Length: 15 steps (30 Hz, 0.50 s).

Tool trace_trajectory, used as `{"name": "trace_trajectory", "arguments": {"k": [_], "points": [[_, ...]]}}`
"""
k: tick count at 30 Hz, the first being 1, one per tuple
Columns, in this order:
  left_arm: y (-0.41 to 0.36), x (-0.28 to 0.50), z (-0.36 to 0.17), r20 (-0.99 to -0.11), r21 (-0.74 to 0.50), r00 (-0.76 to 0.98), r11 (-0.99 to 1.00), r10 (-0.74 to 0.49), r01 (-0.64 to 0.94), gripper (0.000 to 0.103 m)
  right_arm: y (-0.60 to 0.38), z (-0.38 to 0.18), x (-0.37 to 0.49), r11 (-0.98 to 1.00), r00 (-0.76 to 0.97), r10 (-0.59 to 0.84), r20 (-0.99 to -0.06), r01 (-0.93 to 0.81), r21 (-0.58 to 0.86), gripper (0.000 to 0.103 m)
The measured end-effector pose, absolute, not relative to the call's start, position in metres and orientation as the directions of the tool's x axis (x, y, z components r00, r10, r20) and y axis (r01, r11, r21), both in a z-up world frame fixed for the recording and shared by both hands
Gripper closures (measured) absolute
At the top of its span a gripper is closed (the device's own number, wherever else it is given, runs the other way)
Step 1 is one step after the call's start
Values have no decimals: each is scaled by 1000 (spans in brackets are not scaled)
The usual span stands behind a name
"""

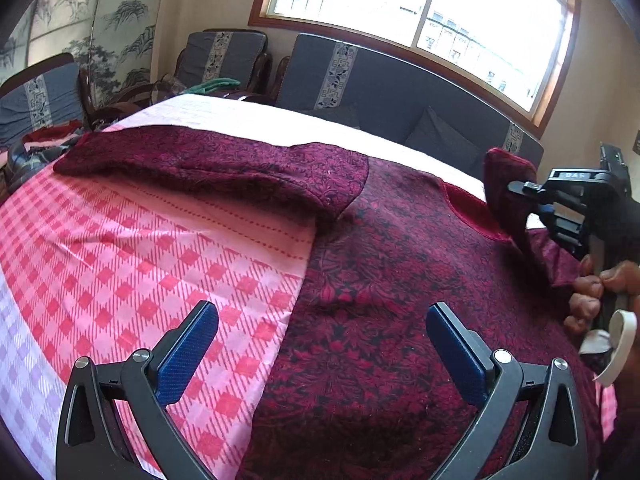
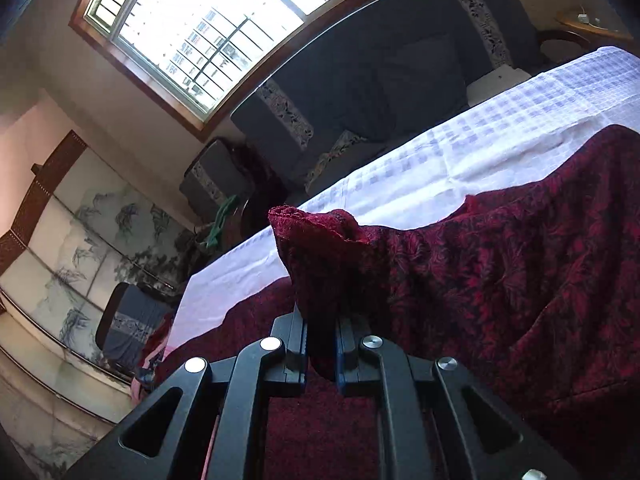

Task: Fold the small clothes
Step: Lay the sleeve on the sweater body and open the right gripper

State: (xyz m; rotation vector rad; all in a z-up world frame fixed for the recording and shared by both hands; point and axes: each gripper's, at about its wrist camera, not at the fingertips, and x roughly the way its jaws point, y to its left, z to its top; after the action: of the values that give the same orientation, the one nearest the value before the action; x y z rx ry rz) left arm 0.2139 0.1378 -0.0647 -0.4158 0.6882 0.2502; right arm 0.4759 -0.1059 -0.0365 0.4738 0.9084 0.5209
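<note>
Sweater (image 1: 400,280) lies flat on your checked cloth (image 1: 140,248). Your left tongs (image 1: 322,332) hang wide above it, holding nothing. Only the right view shows your right tongs (image 2: 320,344) pinching its sleeve (image 2: 320,248) tight.

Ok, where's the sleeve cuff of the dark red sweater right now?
The cuff is lifted off the checked bedsheet, pinched in the right gripper; the left wrist view shows it at far right, beside the neckline.

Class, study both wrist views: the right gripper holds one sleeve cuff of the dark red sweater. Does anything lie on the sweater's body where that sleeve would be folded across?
Nothing visible does. The right gripper is shut on the sleeve cuff, and the sweater's body lies bare. The left gripper hovers open above it, touching nothing.
</note>
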Motion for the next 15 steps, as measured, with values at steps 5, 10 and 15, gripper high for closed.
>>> {"name": "trace_trajectory", "arguments": {"k": [5,10,15], "points": [[141,210,-64,-643,-307,763,888,72,-343,0,-39,-77,459,796,428,603,-673,-256,549,92],[138,211,-63,-639,-299,766,895,70,-331,0,-13,-82,453,809,421,587,-691,-298,506,92],[139,214,-63,-645,-305,761,891,67,-337,0,0,-86,454,804,392,594,-702,-320,501,84]]}}
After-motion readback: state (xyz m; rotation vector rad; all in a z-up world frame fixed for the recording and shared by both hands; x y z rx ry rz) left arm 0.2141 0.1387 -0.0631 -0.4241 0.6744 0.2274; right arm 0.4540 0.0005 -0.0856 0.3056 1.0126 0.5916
